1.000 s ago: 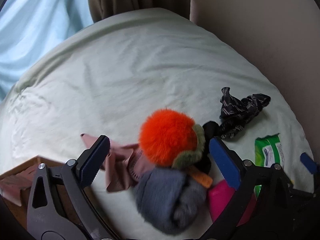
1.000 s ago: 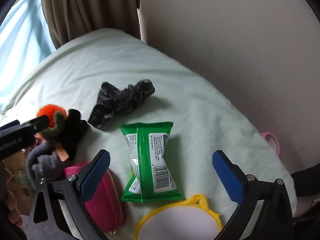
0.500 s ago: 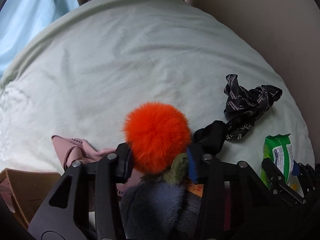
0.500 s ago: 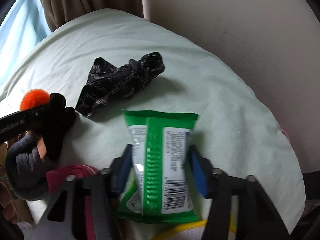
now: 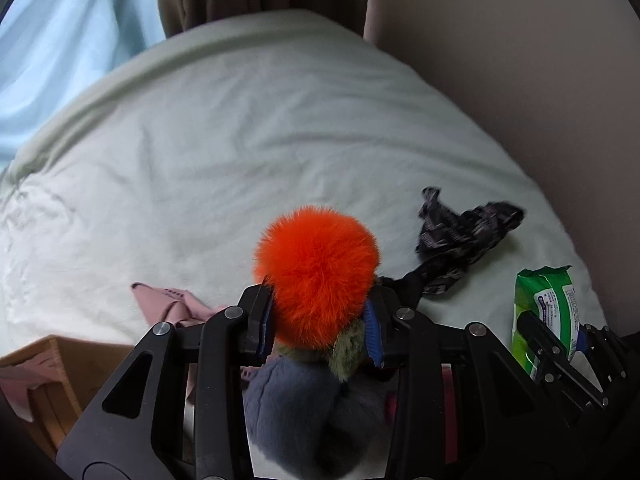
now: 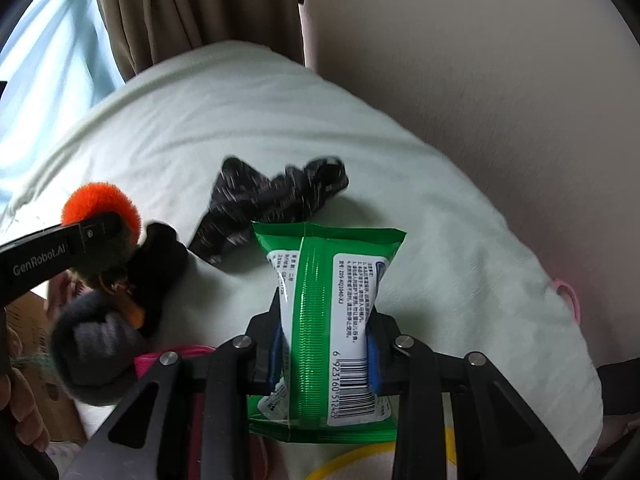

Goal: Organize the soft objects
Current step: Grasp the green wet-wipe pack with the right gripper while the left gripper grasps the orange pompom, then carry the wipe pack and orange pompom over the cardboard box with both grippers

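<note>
My left gripper (image 5: 318, 330) is shut on a fluffy orange pompom (image 5: 316, 272) joined to a green tuft and a grey knit hat (image 5: 304, 408), lifted off the pale green bed (image 5: 240, 140). It also shows in the right wrist view (image 6: 100, 208). My right gripper (image 6: 324, 350) is shut on a green wet-wipes pack (image 6: 332, 320), held above the bed; the pack shows in the left wrist view (image 5: 548, 304). A black patterned cloth (image 5: 464, 240) lies crumpled on the bed, also in the right wrist view (image 6: 272, 204).
A cardboard box (image 5: 52, 384) holding pink fabric stands at lower left. A pink cloth (image 5: 168, 304) lies beside it. A magenta pouch (image 6: 168, 360), a yellow-rimmed mesh item (image 6: 360, 464) and a pink ring (image 6: 568, 296) lie near. A wall (image 6: 480, 80) and curtain (image 6: 192, 8) stand behind.
Both grippers closed from open: the left on the orange pompom, the right on the wipes pack. Both have since lifted their items off the bed.
</note>
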Tool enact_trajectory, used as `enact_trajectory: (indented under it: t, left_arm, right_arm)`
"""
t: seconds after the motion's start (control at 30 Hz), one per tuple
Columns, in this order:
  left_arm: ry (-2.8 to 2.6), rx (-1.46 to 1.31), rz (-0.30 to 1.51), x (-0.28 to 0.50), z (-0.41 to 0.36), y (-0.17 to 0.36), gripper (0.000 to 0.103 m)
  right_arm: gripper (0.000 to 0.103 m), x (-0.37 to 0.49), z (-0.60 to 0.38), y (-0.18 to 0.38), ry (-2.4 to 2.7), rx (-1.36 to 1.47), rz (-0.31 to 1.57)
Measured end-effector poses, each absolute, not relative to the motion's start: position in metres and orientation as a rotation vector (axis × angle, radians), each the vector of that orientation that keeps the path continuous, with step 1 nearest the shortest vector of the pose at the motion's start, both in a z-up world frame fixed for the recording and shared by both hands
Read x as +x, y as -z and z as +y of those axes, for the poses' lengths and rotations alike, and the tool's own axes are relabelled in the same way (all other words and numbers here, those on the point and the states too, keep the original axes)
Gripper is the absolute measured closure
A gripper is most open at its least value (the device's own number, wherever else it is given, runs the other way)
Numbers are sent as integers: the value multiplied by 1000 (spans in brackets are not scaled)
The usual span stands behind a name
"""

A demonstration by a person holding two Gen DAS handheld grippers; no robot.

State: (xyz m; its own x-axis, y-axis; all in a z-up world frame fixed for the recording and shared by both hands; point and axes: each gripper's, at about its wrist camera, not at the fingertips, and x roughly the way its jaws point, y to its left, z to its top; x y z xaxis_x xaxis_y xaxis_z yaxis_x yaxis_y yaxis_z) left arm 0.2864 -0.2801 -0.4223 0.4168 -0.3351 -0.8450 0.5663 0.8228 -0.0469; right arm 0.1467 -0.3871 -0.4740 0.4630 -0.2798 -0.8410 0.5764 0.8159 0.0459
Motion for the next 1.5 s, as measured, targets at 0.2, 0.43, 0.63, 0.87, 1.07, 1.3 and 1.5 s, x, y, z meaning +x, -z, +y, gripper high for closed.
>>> enact_trajectory:
  t: [0.2, 0.43, 0.63, 0.87, 1.07, 1.3, 1.5]
  left_arm:
    - [554, 208, 928, 270, -266, 361, 71]
    - [499, 112, 870, 239, -232, 272, 71]
    - [413, 41, 822, 215, -182, 206, 71]
    - [274, -39, 788, 197, -93, 167, 71]
    - [154, -61, 833, 196, -6, 176, 71]
    - [77, -63, 925, 199, 74, 213, 71]
    - [50, -62, 1025, 219, 116, 269, 71]
  right_arm:
    - [74, 134, -383, 428, 524, 334, 912]
    - [74, 121, -374, 353, 488, 300, 862]
    - [74, 122, -354, 281, 417, 246, 812]
    - [74, 140, -300, 216, 273, 156, 762]
    - [74, 166, -221, 194, 113, 100, 770]
    - [74, 196, -128, 209, -8, 88, 853]
    - [74, 221, -71, 249, -76, 115, 964]
